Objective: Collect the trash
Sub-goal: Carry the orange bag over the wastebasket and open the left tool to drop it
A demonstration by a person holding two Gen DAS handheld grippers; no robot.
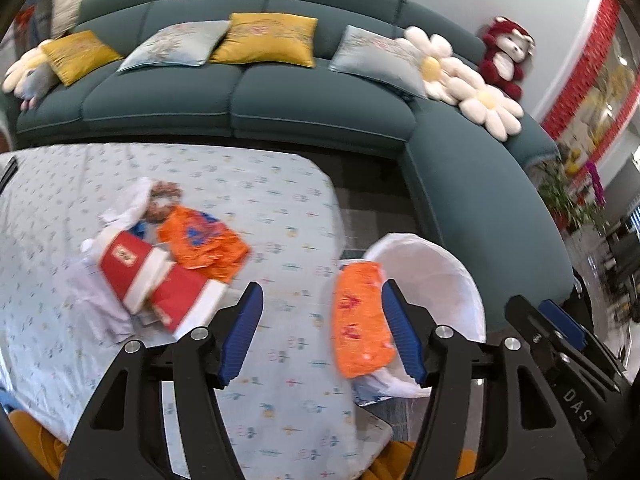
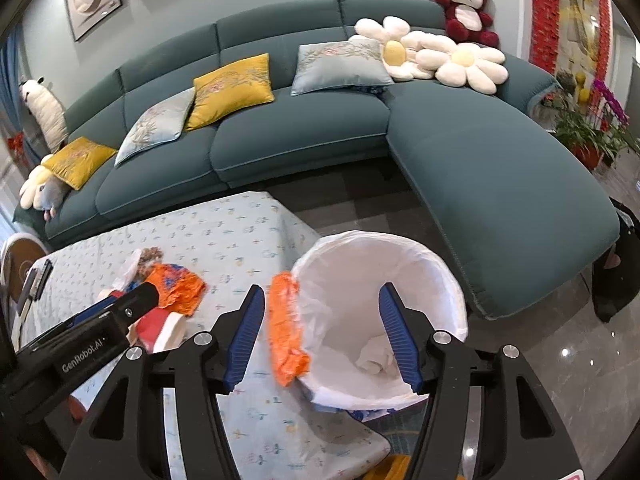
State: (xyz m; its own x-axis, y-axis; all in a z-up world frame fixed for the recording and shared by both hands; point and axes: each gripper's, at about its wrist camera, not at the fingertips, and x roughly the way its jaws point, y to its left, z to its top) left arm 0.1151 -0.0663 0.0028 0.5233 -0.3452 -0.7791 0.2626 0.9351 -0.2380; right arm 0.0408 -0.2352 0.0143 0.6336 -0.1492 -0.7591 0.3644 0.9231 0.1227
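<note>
A white-lined trash bin [image 2: 400, 272] stands on the floor at the table's right edge; it also shows in the left wrist view [image 1: 436, 276]. An orange snack wrapper [image 1: 362, 320] hangs at the bin's left rim, blurred, between my open left fingers without being gripped; it shows in the right wrist view [image 2: 286, 328] too. My left gripper [image 1: 322, 336] is open. My right gripper [image 2: 322, 336] is open and empty above the bin. A pile of trash lies on the table: another orange wrapper [image 1: 202, 240], red and white cartons [image 1: 156, 284], white paper [image 1: 128, 204]. Crumpled white paper [image 2: 374, 354] lies inside the bin.
The table [image 1: 280, 200] has a pale floral cloth. A teal sectional sofa [image 2: 480, 168] with cushions and plush toys curves behind and to the right. Dark tiled floor [image 2: 360, 208] lies between table and sofa. A black object [image 2: 38, 276] lies at the table's far left.
</note>
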